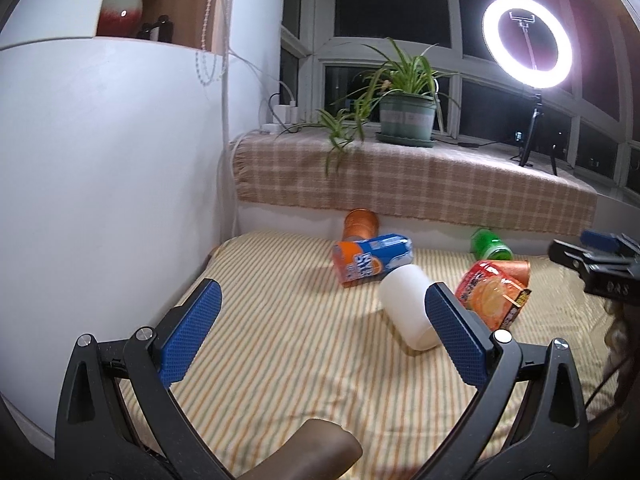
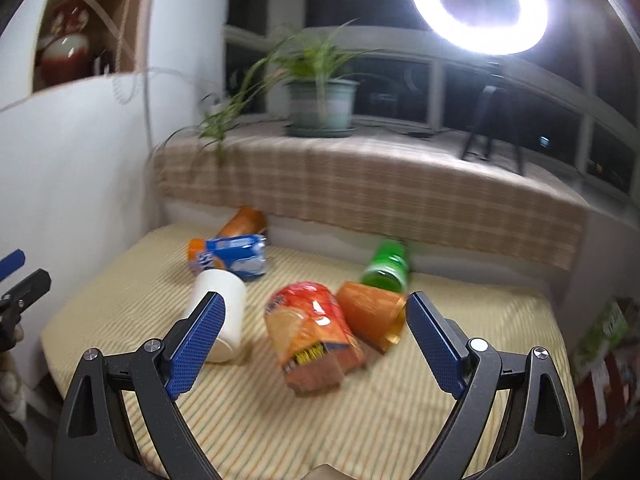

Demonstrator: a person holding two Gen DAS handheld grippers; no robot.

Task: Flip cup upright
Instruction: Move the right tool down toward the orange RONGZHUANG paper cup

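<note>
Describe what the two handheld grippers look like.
Both match: the left gripper and right gripper have black angular plastic frames with triangular cut-outs and silver screw heads. The jaws carry flat blue pads with a fine dotted texture. No cables or sleeves show.

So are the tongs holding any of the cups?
No. Both the left tongs and right tongs are open and empty; the white cup lies untouched.

A potted spider plant (image 1: 406, 114) stands on the checked cloth (image 1: 400, 184) covering the window ledge. A lit ring light (image 1: 527, 42) on a tripod stands to its right. A red vase (image 1: 120, 6) occupies the wall niche.
</note>
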